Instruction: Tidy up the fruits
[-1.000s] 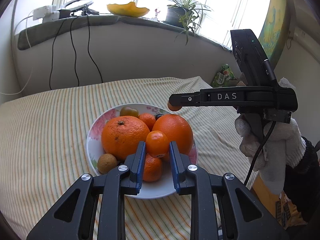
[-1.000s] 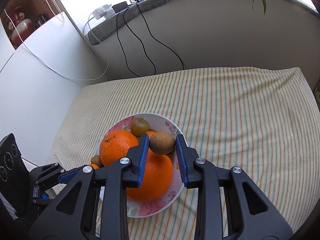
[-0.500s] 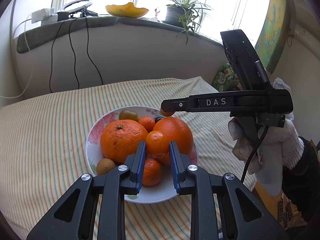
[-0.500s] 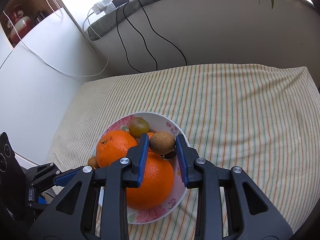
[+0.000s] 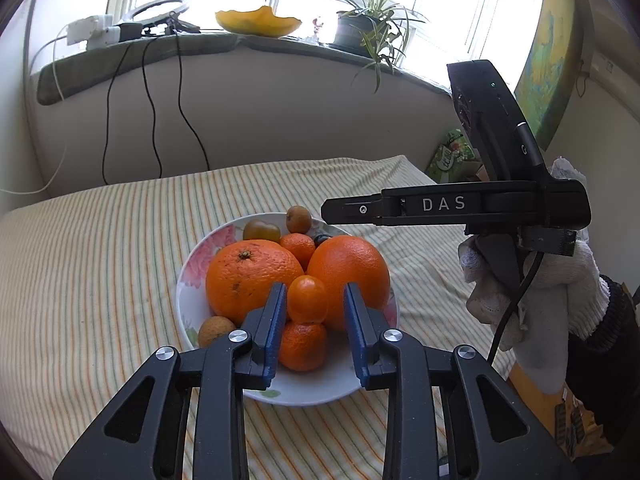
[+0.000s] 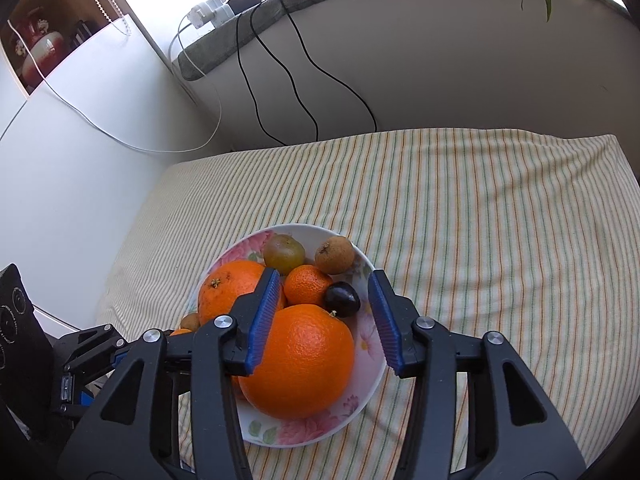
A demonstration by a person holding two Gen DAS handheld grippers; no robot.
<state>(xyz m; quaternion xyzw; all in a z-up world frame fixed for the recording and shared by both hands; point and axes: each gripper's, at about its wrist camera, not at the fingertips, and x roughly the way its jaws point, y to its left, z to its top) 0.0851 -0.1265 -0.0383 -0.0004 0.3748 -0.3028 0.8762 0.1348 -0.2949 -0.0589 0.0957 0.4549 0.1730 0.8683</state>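
A floral plate [image 5: 188, 276] [image 6: 370, 364] on the striped cloth holds two big oranges [image 5: 252, 276] [image 6: 298, 362], mandarins, a greenish tomato [image 6: 283, 253], a dark plum [image 6: 341, 299] and brown kiwis. My left gripper [image 5: 315, 306] is open over the plate's near side, with a small mandarin [image 5: 307, 298] resting loose between its fingers. My right gripper [image 6: 324, 300] is open and empty above the plate. A brown kiwi [image 6: 334, 255] [image 5: 299, 219] lies at the plate's far rim. The right gripper's side [image 5: 456, 204] shows in the left wrist view.
The striped cloth [image 6: 480, 220] spreads wide to the right and far side of the plate. A curved wall with hanging black cables [image 5: 148, 112] stands behind. A windowsill holds a potted plant [image 5: 360, 32]. A green packet [image 5: 450, 158] sits off the far right edge.
My right gripper opened and let go of the brown kiwi, which now lies at the plate's far rim. My left gripper opened, and the small mandarin rests on the pile between its fingers.
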